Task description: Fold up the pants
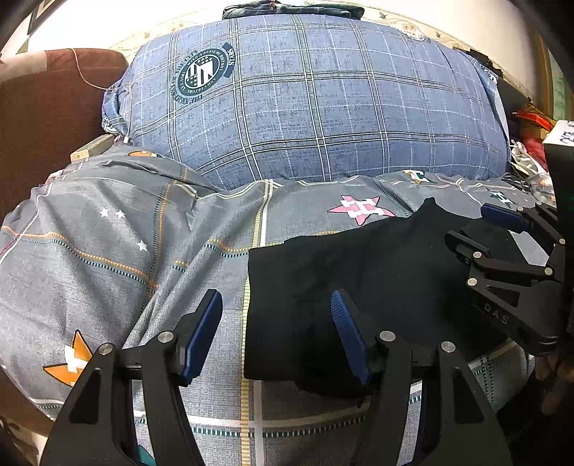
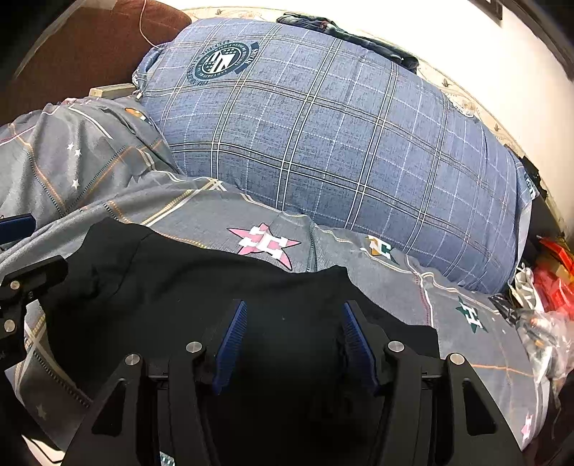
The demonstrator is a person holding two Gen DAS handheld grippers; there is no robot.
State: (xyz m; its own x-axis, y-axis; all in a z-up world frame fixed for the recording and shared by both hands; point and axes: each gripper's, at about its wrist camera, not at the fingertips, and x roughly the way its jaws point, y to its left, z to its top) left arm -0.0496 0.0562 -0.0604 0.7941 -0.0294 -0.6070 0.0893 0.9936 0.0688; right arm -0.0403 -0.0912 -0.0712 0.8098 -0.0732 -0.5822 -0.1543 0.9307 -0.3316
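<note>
- Left gripper (image 1: 278, 335): jaws spread, nothing pinched; the left edge of the pants (image 1: 358, 286) lies between its blue pads, under the right one.
- Right gripper (image 2: 292, 344): jaws spread over the middle of the pants (image 2: 215, 286), which pass beneath both pads; no pinch is visible.
- The black pants lie bunched on the grey quilt (image 1: 107, 251), just ahead of and under both tools.
- A pink star (image 2: 267, 243) on the quilt sits just beyond the pants.
- Farther on, a blue plaid pillow (image 1: 315, 107) fills the view.
- Dark folded cloth (image 1: 292, 10) rests atop it, farthest off.
</note>
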